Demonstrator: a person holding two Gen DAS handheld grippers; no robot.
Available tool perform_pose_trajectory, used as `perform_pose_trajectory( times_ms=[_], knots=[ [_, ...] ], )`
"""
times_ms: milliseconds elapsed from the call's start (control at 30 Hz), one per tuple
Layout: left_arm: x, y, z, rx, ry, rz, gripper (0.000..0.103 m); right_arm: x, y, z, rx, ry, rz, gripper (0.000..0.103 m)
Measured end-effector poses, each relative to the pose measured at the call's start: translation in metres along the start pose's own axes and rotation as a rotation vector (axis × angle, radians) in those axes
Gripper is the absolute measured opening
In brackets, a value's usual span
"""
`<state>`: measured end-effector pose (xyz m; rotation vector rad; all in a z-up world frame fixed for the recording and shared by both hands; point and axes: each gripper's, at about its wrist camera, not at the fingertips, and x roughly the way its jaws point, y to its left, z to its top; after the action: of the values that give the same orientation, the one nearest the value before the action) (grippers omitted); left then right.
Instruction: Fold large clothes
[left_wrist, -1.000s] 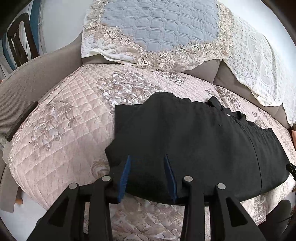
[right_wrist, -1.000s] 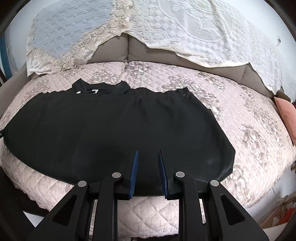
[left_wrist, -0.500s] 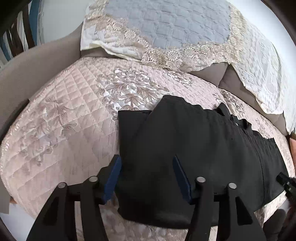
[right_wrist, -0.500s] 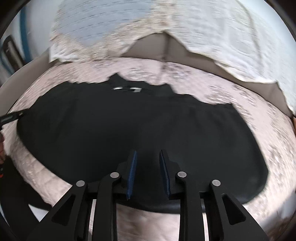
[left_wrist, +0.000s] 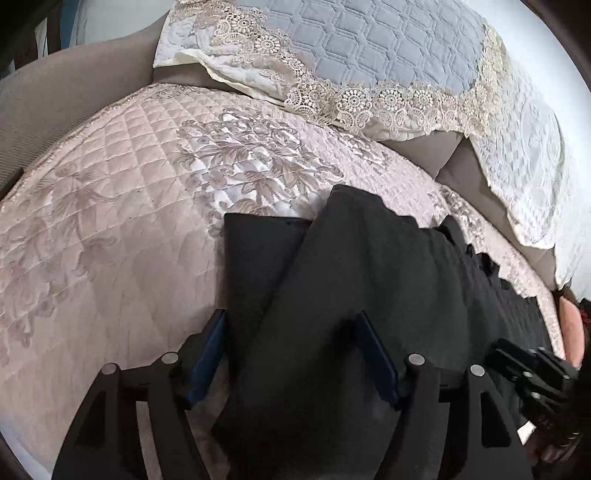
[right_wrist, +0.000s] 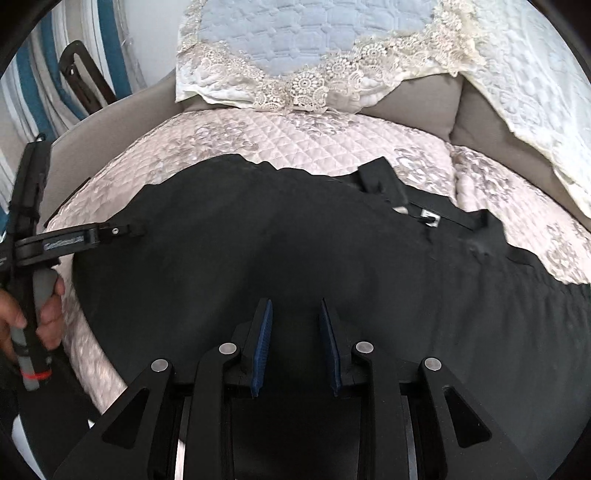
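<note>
A large black garment (left_wrist: 388, 277) lies spread lengthwise on the quilted pink sofa seat (left_wrist: 110, 221), its left end folded with a sleeve-like flap showing. My left gripper (left_wrist: 291, 314) hovers over that left end. Its jaws are opening, the cloth lies under the gap, and the pads do not press on it. In the right wrist view the garment (right_wrist: 295, 229) fills the middle, collar and label at the back right. My right gripper (right_wrist: 295, 301) hangs above its front part, jaws a narrow gap apart with nothing pinched. The left gripper's finger (right_wrist: 122, 230) reaches in from the left.
A lace-edged blue-grey cover (left_wrist: 369, 55) and a white lace cover (right_wrist: 535, 92) drape the sofa back. An orange cushion (left_wrist: 570, 328) sits at the far right. A person's hand (right_wrist: 48, 306) holds the left gripper's handle. The grey sofa arm (right_wrist: 110, 122) curves at the left.
My left jaws have spread wider and dropped closer to the garment's left end. My right gripper has swung left along the garment, bringing the left gripper and hand into its view.
</note>
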<state>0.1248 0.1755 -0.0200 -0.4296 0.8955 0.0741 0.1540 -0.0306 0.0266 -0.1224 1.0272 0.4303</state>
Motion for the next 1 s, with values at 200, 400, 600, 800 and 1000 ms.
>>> perform_pose_trajectory(
  times_ms=[200, 400, 600, 800, 1000],
  knots=[
    [-0.003, -0.002, -0.015, 0.002, -0.006, -0.049, 0.073, -0.002, -0.004, -0.007, 0.005, 0.008, 0.003, 0.027],
    [-0.007, -0.005, -0.026, 0.038, -0.009, -0.025, 0.051, -0.023, -0.006, -0.020, 0.024, 0.007, 0.010, 0.027],
    [-0.018, 0.006, -0.023, -0.027, -0.016, -0.062, 0.015, -0.047, -0.020, -0.038, 0.053, 0.001, -0.011, 0.027],
    [-0.055, -0.025, -0.013, 0.047, -0.067, -0.100, 0.010, -0.064, -0.037, -0.051, 0.107, -0.020, -0.025, 0.027],
    [-0.091, -0.081, -0.004, 0.149, -0.117, -0.213, 0.009, -0.086, -0.061, -0.068, 0.170, -0.056, -0.044, 0.027]
  ],
)
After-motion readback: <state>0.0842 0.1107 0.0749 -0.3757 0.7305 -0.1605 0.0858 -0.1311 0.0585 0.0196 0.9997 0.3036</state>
